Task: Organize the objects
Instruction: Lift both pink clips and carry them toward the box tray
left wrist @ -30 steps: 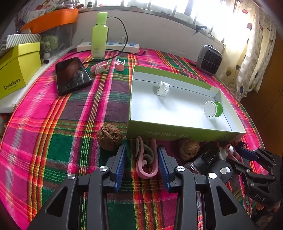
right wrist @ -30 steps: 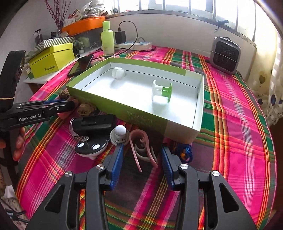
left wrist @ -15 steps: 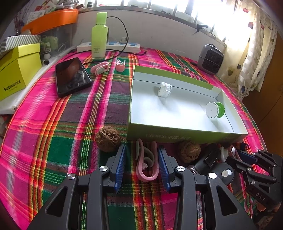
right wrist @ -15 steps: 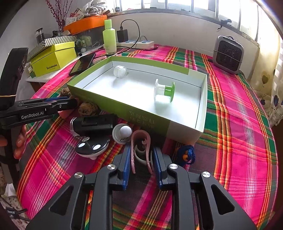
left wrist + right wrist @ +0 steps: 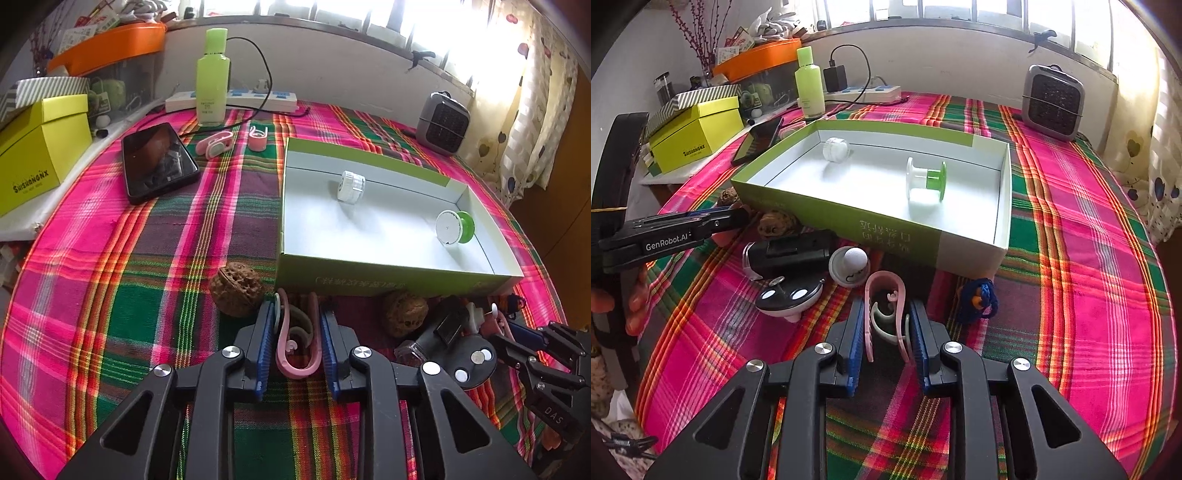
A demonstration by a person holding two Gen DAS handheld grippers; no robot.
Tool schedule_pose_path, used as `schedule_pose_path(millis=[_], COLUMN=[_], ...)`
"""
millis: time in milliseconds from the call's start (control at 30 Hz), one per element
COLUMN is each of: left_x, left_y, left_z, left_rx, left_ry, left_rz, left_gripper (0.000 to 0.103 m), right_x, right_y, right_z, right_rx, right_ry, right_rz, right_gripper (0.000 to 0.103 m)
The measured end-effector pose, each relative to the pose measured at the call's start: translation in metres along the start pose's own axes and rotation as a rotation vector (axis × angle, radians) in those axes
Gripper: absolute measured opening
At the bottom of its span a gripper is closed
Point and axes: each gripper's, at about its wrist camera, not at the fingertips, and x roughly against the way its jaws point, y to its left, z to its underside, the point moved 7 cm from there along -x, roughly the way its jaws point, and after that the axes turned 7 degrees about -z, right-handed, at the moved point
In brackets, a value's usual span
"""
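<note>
1. My left tongs (image 5: 297, 332) are closing on a pink clip (image 5: 297, 341) that lay loose between wide jaws a second ago; both blue pads now press its sides, and it lies on the tabletop (image 5: 110, 295) right under their tips.
2. My right tongs (image 5: 886, 328) closed half a second sooner and now stay nearly shut on a second pink clip (image 5: 884, 295), also down on the cloth.
3. Neither hand has shifted; only the jaws have moved.
4. I judge both grasps made, so the lift comes next.
5. The green box (image 5: 388, 277) sits just ahead of both tongs, holding a white cap (image 5: 351, 186) and a green spool (image 5: 454, 227).
6. A walnut (image 5: 236, 293) sits just left of my left tongs; I must not knock it.
</note>
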Motion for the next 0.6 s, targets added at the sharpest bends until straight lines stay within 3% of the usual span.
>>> schedule_pose_path(millis=[600], left_x=[0.0002], left_y=[-0.0006], left_z=[0.0005], left_rx=[-0.001], left_ry=[0.001], left_rz=[0.000], left_gripper=[0.022], right_x=[-0.0013], right_y=[0.0001], right_z=[0.0001], right_rx=[-0.012], right_ry=[-0.001], right_rz=[0.030], right_gripper=[0.025])
